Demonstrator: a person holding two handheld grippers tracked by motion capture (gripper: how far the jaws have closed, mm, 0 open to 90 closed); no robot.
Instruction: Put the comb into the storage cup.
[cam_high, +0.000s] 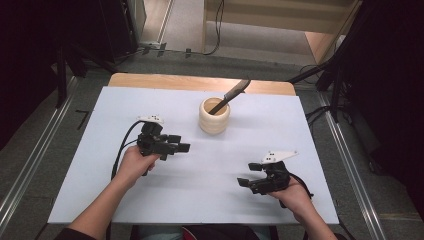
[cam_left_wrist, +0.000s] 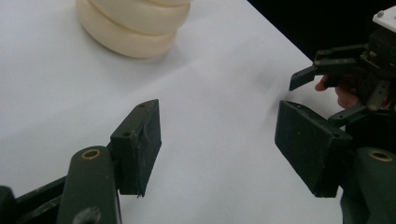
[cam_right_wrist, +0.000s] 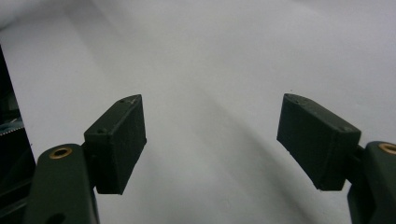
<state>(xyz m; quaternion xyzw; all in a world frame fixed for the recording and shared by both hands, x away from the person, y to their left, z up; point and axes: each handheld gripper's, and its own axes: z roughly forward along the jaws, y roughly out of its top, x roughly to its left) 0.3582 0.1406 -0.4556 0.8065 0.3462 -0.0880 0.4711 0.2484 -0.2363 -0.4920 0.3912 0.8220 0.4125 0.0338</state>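
Note:
A cream ribbed cup (cam_high: 214, 116) stands on the white table (cam_high: 150, 197) toward the back, with a dark-handled knife (cam_high: 231, 95) leaning in it, the blade pointing up and to the right. My left gripper (cam_high: 181, 144) is held left of the cup, jaws wide apart and nothing between them. In the left gripper view the cup (cam_left_wrist: 133, 25) sits at the top left, beyond the left gripper (cam_left_wrist: 217, 140). My right gripper (cam_high: 247, 175) hovers near the table's front right, open and empty; it also appears as the right gripper (cam_left_wrist: 317, 91) far right there. The right gripper (cam_right_wrist: 210, 140) faces bare white tabletop.
A wooden strip (cam_high: 150, 80) runs along the table's far edge. Dark stands and cables (cam_high: 325, 75) surround the table on the grey floor. Black cables (cam_high: 122, 145) trail from each gripper.

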